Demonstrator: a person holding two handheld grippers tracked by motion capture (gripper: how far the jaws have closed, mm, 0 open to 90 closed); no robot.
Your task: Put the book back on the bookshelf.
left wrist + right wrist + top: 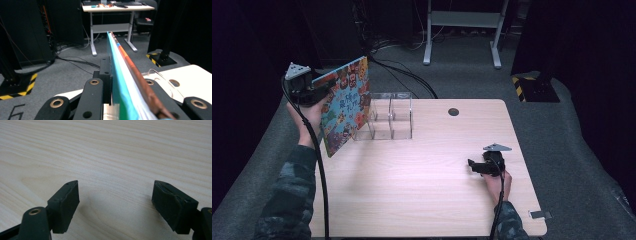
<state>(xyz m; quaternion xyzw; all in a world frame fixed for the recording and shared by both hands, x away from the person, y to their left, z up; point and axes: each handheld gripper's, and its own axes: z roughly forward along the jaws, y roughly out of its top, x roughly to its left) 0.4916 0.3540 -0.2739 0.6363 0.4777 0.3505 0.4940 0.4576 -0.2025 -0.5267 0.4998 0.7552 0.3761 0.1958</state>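
A colourful picture book [346,107] stands upright and tilted over the table's left edge, just left of a clear plastic divider rack [387,120]. My left gripper [328,86] is shut on the book's top left part. In the left gripper view the book's edge [125,72] runs away from me between the black jaws of the left gripper [113,77], and a corner of the clear rack [156,73] shows behind it. My right gripper [473,164] rests low on the table at the right. In the right gripper view the right gripper [115,195] stands open over bare wood.
The light wooden table [427,190] has a round cable hole [453,111] at the back and a small metal plate [540,214] at the front right corner. Cables [402,75], a desk frame [462,30] and a yellow-black base [532,87] lie on the floor beyond.
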